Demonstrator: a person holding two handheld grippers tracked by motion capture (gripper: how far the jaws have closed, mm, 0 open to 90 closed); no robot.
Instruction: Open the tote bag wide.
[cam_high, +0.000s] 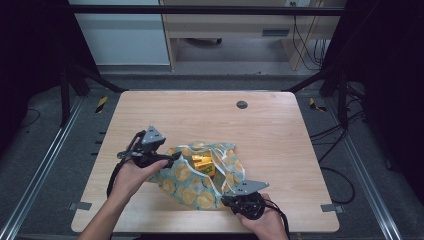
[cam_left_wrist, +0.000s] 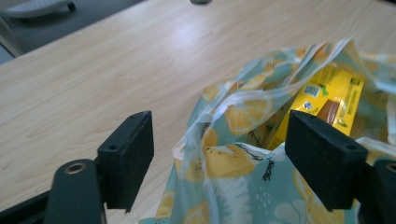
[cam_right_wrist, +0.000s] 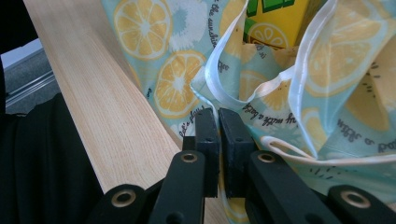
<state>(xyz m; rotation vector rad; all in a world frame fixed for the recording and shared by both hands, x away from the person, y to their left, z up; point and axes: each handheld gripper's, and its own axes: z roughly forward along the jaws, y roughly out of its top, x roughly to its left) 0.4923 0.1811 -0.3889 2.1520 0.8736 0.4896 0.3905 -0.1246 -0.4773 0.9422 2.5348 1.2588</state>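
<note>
While the right tool (cam_right_wrist: 218, 122) pinches a lemon-print bag (cam_high: 200, 182) (yellow box (cam_high: 202, 162) inside) on the desk (cam_high: 210, 115), the left tool (cam_left_wrist: 219, 154) gapes wide.

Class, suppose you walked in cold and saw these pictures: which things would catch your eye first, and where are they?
First, the lemon-print bag lying crumpled on the near half of the wooden table, its mouth gaping to show a yellow packet inside. Next, the two hand-held tools: the right gripper shut on the bag's white-trimmed edge at the near side, and the left gripper open around the bag's left rim.
</note>
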